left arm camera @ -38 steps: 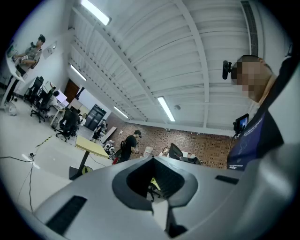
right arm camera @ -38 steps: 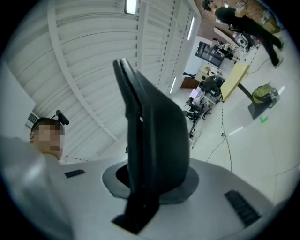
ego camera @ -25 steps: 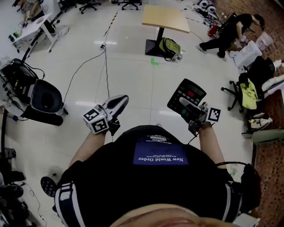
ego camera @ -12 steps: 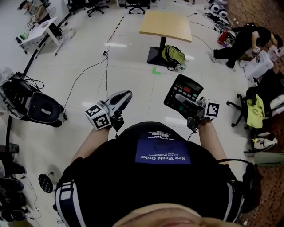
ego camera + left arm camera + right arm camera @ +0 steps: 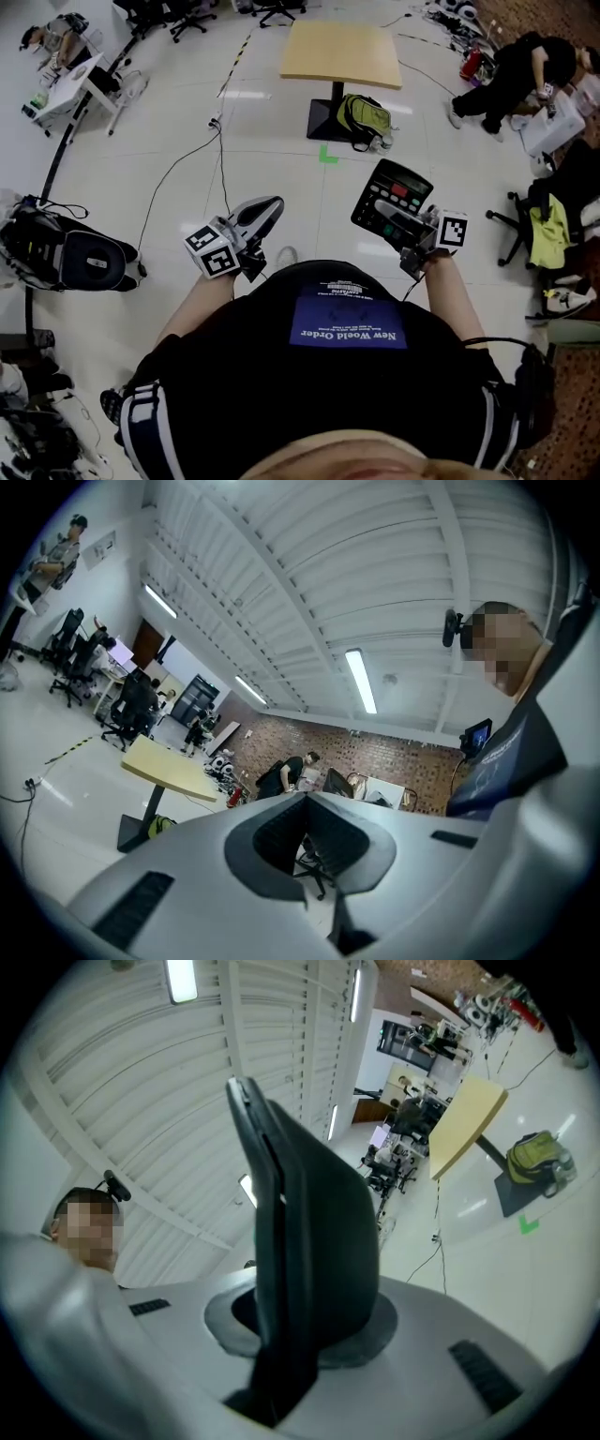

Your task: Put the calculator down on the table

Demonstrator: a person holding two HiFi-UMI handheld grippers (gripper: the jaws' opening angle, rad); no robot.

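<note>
The black calculator [image 5: 398,187] with its red key is held out over the floor at the right, with my right gripper [image 5: 382,212] shut on its near end. In the right gripper view the calculator [image 5: 319,1232] stands edge-on between the jaws of the right gripper [image 5: 286,1354]. My left gripper [image 5: 270,206] is held out at the left, shut with nothing in it; in the left gripper view the left gripper [image 5: 305,801] has its pads meeting. The wooden-topped table [image 5: 342,52] stands ahead on a single black post, some way beyond both grippers.
A green backpack [image 5: 364,117] leans at the table's foot, near a green tape mark [image 5: 327,155]. A cable [image 5: 178,150] runs across the floor at the left. A black case [image 5: 70,253] lies far left. A crouching person [image 5: 497,80] and a chair [image 5: 553,220] are at the right.
The person has walked towards the table, which now looks nearer. Both grippers keep the same pose, and the calculator stays in the right one.
</note>
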